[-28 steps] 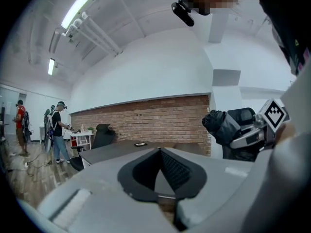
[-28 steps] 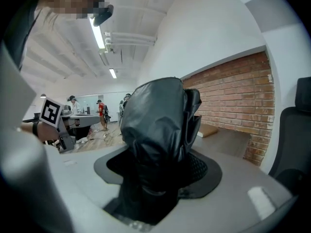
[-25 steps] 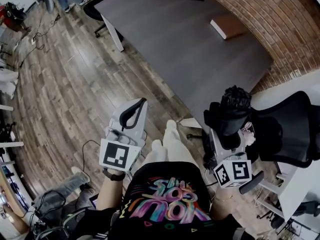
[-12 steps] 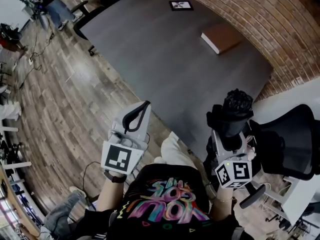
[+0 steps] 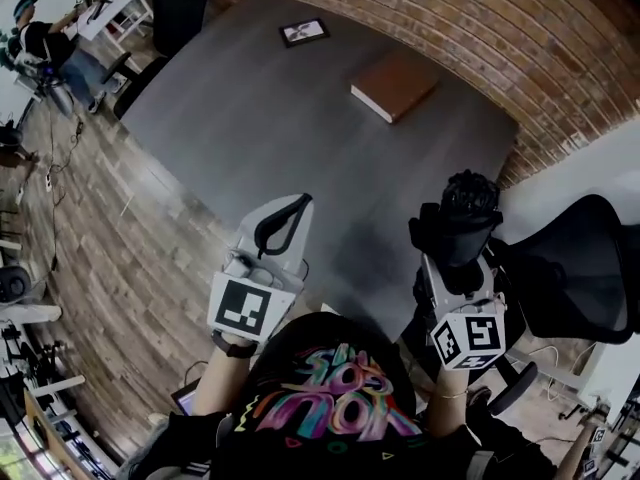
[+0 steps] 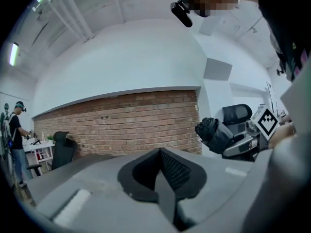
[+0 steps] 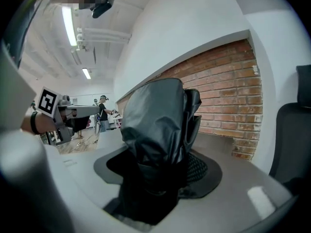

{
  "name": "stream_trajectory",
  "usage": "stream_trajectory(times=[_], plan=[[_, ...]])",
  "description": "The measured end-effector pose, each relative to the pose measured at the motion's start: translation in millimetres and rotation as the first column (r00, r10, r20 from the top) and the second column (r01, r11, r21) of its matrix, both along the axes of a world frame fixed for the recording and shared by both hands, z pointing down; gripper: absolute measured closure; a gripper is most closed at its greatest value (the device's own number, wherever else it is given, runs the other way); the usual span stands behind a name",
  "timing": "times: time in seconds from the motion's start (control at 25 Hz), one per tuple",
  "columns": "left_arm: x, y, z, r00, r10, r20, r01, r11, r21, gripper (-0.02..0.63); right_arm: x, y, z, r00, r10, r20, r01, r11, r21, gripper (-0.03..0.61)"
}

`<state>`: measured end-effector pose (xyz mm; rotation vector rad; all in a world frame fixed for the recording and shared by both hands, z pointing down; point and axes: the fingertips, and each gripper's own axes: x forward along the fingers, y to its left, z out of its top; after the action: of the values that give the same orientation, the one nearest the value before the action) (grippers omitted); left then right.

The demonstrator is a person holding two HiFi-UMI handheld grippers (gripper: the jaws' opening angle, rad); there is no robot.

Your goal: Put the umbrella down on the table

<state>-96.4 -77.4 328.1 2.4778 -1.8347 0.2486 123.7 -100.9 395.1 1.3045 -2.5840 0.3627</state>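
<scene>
Right gripper (image 5: 455, 256) had its fingers (image 7: 198, 169) clamped on the folded black umbrella (image 7: 158, 125). They stood wide apart because the bunched fabric is bulky. The grip sat low on the bundle, so most of it stuck out ahead of the fingers, tilted up and forward. Sensible hold: the free end can touch down first.

The umbrella was in the air at the near right corner of the grey tabletop (image 5: 290, 118), between that edge and the black office chair (image 5: 585, 278). The steep head view made it hard to tell whether it was over the surface or just off the edge; probably just off. Either way it wasn't resting on the tabletop.

Left gripper (image 5: 285, 218) was empty, its fingers (image 6: 177, 171) pressed together with nothing between them. It hovered over the near edge of the tabletop, well apart from the umbrella. It looked idle, so this read as a one-handed job.

A brown book (image 5: 395, 83) lay toward the far right of the tabletop, near the brick wall (image 5: 520, 38), and a small picture frame (image 5: 304, 32) sat at the far edge. The middle and near side were bare, so that was the obvious landing zone.

Judgement: carry phase, set-down not started. The right gripper would need to go further in over the tabletop, lower until the fabric rests, then release. Risk: released too near the edge, the round bundle could roll off toward the chair.
</scene>
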Motion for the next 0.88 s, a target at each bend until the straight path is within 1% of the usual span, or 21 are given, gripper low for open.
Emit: stream_trajectory(times=[0.08,0.24,0.44,0.56,0.68,0.88], plan=[[8.8,-13.8,-1.1,1.000,0.023,-0.002,-0.023,1.000,0.006,0.615,8.6,-6.5,2.3,1.000,0.023,0.008,-0.022,1.000,-0.011,0.302],[25.3,-33.8,-1.1,0.996,0.084,-0.012,-0.084,0.996,0.011,0.615,20.5,-12.6,3.1,0.998,0.058,-0.013,-0.058,0.998,-0.014,0.302],[43.3,-54.7,-0.3,0.983,0.179,-0.029,-0.179,0.984,0.002,0.615,33.8,-11.0,3.2,0.990,0.136,-0.021,-0.137,0.990,-0.035,0.302],[49.6,-68.6,1.8,0.969,0.246,-0.035,-0.246,0.969,-0.008,0.615,35.7,-11.6,0.6,0.982,0.184,-0.035,-0.185,0.982,-0.034,0.302],[58.7,-81.8,4.5,0.945,0.326,-0.036,-0.327,0.945,-0.008,0.615,37.3,-10.7,-1.0,0.967,0.249,-0.046,-0.251,0.967,-0.037,0.302],[67.3,-99.8,0.7,0.916,0.398,-0.048,-0.399,0.917,0.007,0.615,38.2,-11.8,-4.9,0.949,0.312,-0.053,-0.314,0.949,-0.036,0.302]])
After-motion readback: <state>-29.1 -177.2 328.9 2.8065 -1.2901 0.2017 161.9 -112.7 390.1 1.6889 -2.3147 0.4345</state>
